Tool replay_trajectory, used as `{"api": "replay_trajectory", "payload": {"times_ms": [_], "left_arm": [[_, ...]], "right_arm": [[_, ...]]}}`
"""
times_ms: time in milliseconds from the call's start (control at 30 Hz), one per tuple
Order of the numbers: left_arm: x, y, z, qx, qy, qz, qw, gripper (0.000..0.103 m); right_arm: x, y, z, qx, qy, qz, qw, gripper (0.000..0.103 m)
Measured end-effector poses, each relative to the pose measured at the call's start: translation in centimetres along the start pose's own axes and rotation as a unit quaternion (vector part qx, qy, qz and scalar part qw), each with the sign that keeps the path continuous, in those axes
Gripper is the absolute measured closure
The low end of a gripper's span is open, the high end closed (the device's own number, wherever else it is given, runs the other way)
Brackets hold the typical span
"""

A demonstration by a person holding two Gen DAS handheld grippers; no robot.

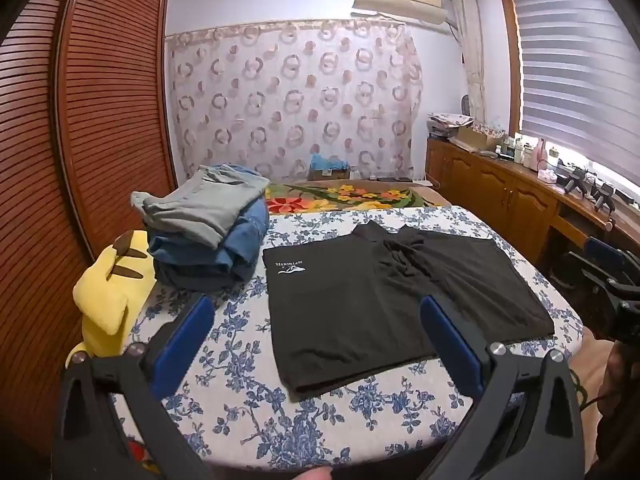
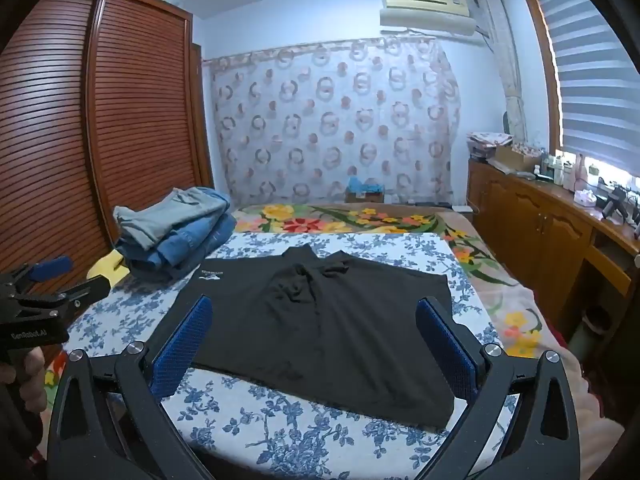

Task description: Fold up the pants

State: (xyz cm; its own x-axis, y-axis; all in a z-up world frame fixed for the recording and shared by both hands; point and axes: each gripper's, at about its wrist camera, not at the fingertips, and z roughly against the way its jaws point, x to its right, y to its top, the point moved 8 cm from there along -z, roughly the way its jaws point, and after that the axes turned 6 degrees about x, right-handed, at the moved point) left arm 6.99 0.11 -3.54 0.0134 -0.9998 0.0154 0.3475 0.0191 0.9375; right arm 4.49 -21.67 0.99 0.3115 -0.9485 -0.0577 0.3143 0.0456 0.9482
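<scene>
We see a pair of black shorts (image 1: 400, 292) (image 2: 320, 320) lying spread flat on the blue-flowered bed cover (image 1: 248, 392) (image 2: 312, 432), legs splayed to either side. The fabric is bunched and wrinkled at the crotch, and a small white logo (image 1: 291, 266) (image 2: 211, 274) marks one leg's far corner.

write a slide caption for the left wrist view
Open left gripper hovering over black pants laid flat on floral bed cover, beside stacked folded clothes.
</scene>
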Motion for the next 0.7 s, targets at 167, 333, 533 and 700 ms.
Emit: {"api": "replay_trajectory", "payload": {"times_ms": [167,333,533,700], "left_arm": [[-0.03,-0.16,-0.13,-0.010,0.002,-0.006,0.9999,0.000],[0.62,-0.53,-0.13,-0.010,0.001,-0.006,0.9999,0.000],[0.53,-0.34,-0.10,-0.012,0.001,-0.006,0.9999,0.000],[0.59,-0.31,-0.09,-0.011,0.001,-0.006,0.9999,0.000]], "right_arm": [[-0.01,-0.04,0.04,-0.004,-0.001,0.000,1.000,0.000],[-0.06,-0.05,0.13,-0.003,0.000,0.000,1.000,0.000],[-0.07,-0.04,0.08,-0.003,0.000,-0.001,1.000,0.000],[-0.10,-0.03,0.12,-0.002,0.001,-0.002,1.000,0.000]]}}
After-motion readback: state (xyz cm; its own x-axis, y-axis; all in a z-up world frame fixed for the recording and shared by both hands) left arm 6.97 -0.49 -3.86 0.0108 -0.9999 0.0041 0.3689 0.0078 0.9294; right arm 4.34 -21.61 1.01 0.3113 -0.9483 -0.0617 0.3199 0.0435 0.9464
